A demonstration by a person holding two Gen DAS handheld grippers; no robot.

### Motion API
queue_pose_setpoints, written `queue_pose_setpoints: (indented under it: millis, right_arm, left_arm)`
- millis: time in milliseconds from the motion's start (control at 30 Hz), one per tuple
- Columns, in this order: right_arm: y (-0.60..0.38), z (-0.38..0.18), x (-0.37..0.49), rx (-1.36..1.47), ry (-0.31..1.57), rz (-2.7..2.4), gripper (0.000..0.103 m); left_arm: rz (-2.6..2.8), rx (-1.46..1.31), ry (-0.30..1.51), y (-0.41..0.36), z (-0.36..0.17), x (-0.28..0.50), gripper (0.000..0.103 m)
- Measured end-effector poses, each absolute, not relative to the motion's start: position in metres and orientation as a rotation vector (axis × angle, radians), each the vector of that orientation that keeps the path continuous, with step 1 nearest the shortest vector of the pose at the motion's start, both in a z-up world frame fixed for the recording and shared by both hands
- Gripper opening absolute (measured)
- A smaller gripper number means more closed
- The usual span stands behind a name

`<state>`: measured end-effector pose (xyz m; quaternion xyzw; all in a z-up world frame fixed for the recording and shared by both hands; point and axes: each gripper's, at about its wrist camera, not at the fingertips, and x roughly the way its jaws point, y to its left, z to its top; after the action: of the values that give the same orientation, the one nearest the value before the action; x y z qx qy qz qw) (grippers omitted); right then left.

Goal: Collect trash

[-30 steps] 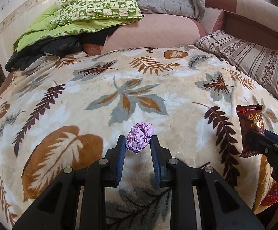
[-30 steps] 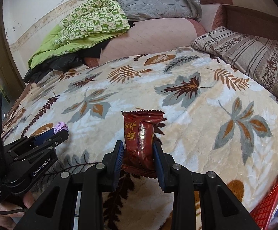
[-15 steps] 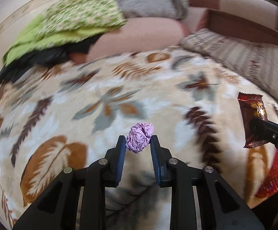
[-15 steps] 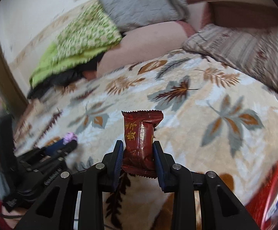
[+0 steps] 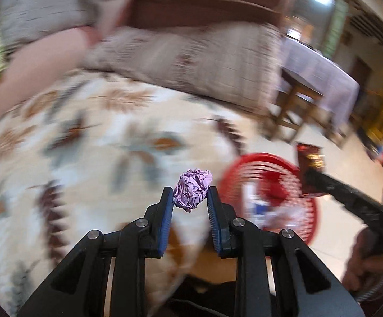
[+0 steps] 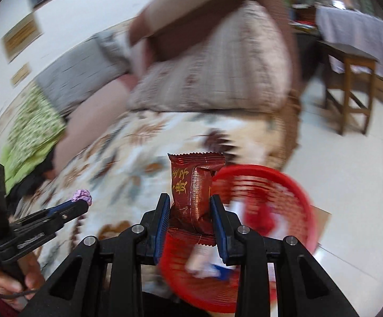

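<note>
Crumpled purple foil ball point(image 5: 192, 193) and dark red snack wrapper point(image 6: 195, 190), each pinched and held in the air near the round red plastic basket point(image 6: 301, 198).

Left hand-held gripper point(image 5: 190, 203) is pressed onto the foil ball over the edge of the leaf-patterned bed blanket point(image 5: 85, 145); right hand-held gripper point(image 6: 191, 211) clamps the wrapper's lower half, directly above the basket's near rim. Basket stands on the floor beside the bed and already holds blurred litter. Step in hand, judged: carry to bin. Next move calls for centring each piece over the basket opening, then spreading the jaws; the foil ball sits further off.
</note>
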<state>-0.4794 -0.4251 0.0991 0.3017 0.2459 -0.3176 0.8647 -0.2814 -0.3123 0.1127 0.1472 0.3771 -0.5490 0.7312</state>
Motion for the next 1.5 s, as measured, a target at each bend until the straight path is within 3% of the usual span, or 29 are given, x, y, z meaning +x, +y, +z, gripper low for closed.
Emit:
queue_pose_setpoints:
  millis: [67, 100, 133, 167, 267, 400, 467, 533, 833, 1500]
  right_arm:
    - [-0.435, 0.092, -0.49, 0.657, 0.528, -0.689, 0.036]
    - [-0.44, 0.089, -0.493, 0.663, 0.538, -0.697, 0.04]
    - [-0.444, 0.086, -0.496, 0.663, 0.547, -0.716, 0.055]
    - [-0.446, 0.085, -0.502, 0.656, 0.551, -0.763, 0.065]
    - [-0.445, 0.091, -0.512, 0.64, 0.539, -0.794, 0.065]
    - [-0.423, 0.101, -0.518, 0.55, 0.539, -0.886, 0.069]
    - [-0.4, 0.105, -0.517, 0.472, 0.542, -0.996, 0.084]
    - [-0.382, 0.107, -0.513, 0.438, 0.541, -1.029, 0.087]
    - [-0.332, 0.104, -0.483, 0.308, 0.611, -1.047, 0.092]
    - [-0.303, 0.103, -0.473, 0.255, 0.653, -0.996, 0.092]
  left_arm:
    - [-1.283, 0.345, 0.861, -0.339, 0.111, -0.303, 0.026]
    - [-1.308, 0.358, 0.886, -0.351, 0.108, -0.313, 0.031]
    - [-1.32, 0.371, 0.909, -0.362, 0.104, -0.32, 0.041]
    - [-1.315, 0.376, 0.914, -0.366, 0.102, -0.323, 0.043]
    - [-1.287, 0.374, 0.906, -0.365, 0.1, -0.325, 0.044]
    - [-1.161, 0.346, 0.818, -0.325, 0.111, -0.306, 0.06]
    - [-1.093, 0.338, 0.759, -0.296, 0.117, -0.296, 0.07]
    - [-1.024, 0.322, 0.729, -0.268, 0.118, -0.288, 0.079]
    - [-0.821, 0.323, 0.704, -0.175, 0.095, -0.27, 0.082]
    - [-0.825, 0.353, 0.681, -0.165, 0.099, -0.285, 0.082]
